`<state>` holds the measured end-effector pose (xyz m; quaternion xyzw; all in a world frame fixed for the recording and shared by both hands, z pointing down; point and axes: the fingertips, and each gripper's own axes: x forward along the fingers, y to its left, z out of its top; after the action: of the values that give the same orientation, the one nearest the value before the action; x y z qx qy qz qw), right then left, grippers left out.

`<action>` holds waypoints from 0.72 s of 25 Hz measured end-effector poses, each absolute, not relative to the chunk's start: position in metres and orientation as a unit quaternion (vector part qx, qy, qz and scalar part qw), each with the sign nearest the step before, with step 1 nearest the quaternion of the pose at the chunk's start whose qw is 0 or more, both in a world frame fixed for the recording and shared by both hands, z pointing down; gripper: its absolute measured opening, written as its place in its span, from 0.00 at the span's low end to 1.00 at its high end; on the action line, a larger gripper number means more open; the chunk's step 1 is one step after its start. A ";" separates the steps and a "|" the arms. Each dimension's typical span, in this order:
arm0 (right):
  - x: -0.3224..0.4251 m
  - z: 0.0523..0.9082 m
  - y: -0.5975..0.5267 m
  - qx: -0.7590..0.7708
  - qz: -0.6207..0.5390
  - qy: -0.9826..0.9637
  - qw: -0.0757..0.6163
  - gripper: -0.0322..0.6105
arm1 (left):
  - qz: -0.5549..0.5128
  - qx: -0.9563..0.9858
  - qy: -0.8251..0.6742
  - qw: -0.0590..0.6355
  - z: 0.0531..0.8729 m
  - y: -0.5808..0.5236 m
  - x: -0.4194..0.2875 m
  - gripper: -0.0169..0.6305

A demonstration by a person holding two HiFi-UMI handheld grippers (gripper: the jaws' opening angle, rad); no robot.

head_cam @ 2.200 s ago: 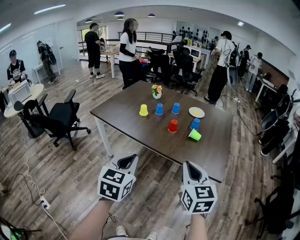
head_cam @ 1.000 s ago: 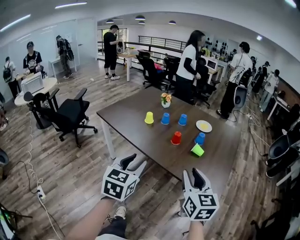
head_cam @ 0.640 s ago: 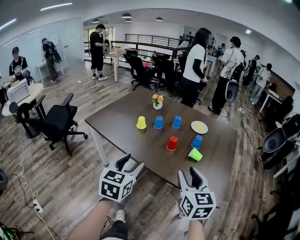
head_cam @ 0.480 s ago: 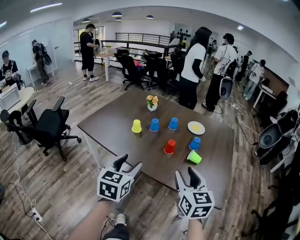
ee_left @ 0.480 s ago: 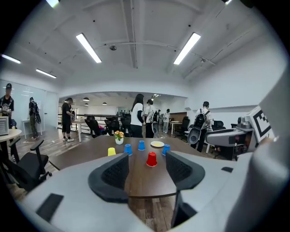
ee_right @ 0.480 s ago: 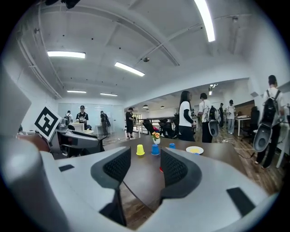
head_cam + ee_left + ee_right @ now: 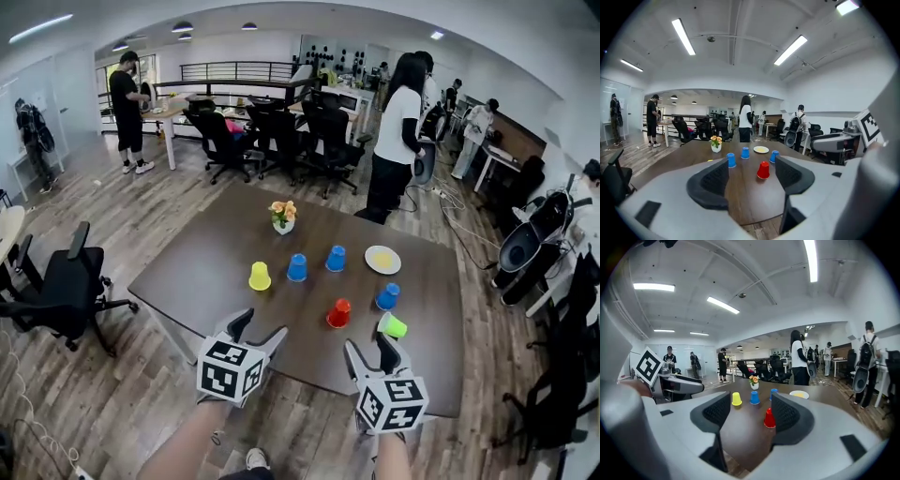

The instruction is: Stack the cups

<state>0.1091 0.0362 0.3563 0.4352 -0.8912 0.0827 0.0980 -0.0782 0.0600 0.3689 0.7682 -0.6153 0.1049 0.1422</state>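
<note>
Six cups sit scattered on the dark brown wooden table (image 7: pixel 197 272), none nested, so the stacking looks not yet begun. Take the upturned red plastic cup (image 7: pixel 338 313) as the dial's centre. A yellow plastic cup (image 7: pixel 260 276) stands at ten o'clock, one blue plastic cup (image 7: pixel 297 267) at eleven, a second blue plastic cup (image 7: pixel 336 258) at twelve and a third blue plastic cup (image 7: pixel 386 296) at two. All are mouth-down and apart from one another. The green plastic cup (image 7: pixel 393 325) lies on its side at three o'clock (the odd one out, probably needing a different grasp). A white plate with a yellow centre (image 7: pixel 382 260) rests at one o'clock, and a small white vase of flowers (image 7: pixel 282 217) stands farther off at eleven.

The left gripper (image 7: pixel 261 328) hovers at the near table edge, about eight o'clock. Its jaws have just been opening and stand spread wide with nothing between them. The right gripper (image 7: pixel 371 347), about five o'clock, has also just been opening; its jaws are parted and empty. Both aim toward the cups, likely readied so each can take one, and the red cup is nearest.
</note>
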 end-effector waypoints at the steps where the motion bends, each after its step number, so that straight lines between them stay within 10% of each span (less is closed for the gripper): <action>1: 0.105 0.357 0.032 0.440 0.083 -0.889 0.098 0.45 | 0.108 0.773 -0.608 0.144 0.371 0.054 -0.081 0.50; 18: 0.082 0.375 -0.025 0.494 0.095 -0.856 0.119 0.46 | 0.135 0.816 -0.541 0.153 0.398 -0.020 -0.096 0.50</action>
<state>0.0818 -0.0247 0.3755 0.4938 -0.8562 0.0945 0.1188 -0.0960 -0.0196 0.3977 0.8159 -0.5410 0.1348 0.1533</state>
